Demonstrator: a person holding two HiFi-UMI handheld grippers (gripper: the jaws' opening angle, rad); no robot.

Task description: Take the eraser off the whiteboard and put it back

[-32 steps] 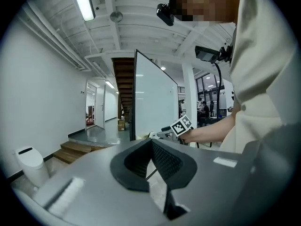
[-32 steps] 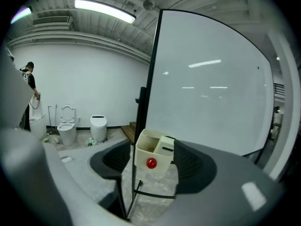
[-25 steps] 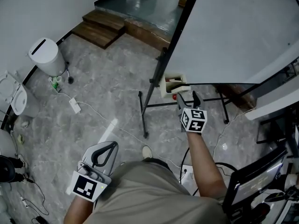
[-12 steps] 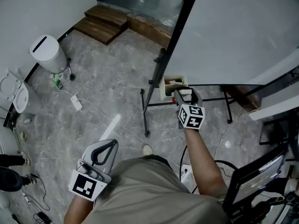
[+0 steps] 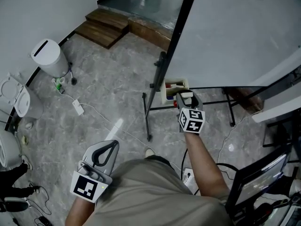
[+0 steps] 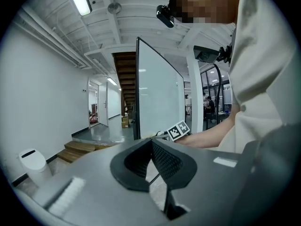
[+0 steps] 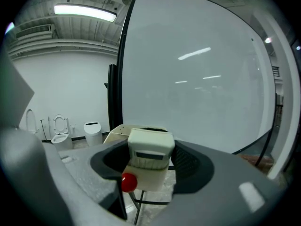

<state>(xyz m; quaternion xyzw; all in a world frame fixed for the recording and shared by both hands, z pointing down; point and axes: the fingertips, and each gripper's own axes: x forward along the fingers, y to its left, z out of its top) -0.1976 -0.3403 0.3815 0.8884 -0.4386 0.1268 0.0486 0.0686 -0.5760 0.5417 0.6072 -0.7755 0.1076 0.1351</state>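
The cream eraser (image 7: 149,154) sits at the whiteboard's (image 7: 197,79) lower left corner, above a cream tray box (image 5: 171,89). My right gripper (image 5: 186,98) reaches level to it. Its jaws have just been closing, and the eraser (image 5: 187,97) now fills the space between them, with both pads against its sides. A small red knob (image 7: 128,182) shows just below the eraser's left corner. My left gripper (image 5: 106,149) hangs low at my left side, far from the board; its tips meet with nothing between them, as the left gripper view (image 6: 151,142) also shows.
The whiteboard (image 5: 244,32) stands on a black easel whose leg (image 5: 146,117) runs down to the marble floor. A white bin (image 5: 48,58), a toilet (image 5: 16,100) and a power strip (image 5: 77,108) lie left. Wooden steps (image 5: 106,25) are behind. A monitor (image 5: 258,182) stands lower right.
My right gripper moved forward to the tray corner and its jaws came in around the eraser. The left gripper stayed at my side.
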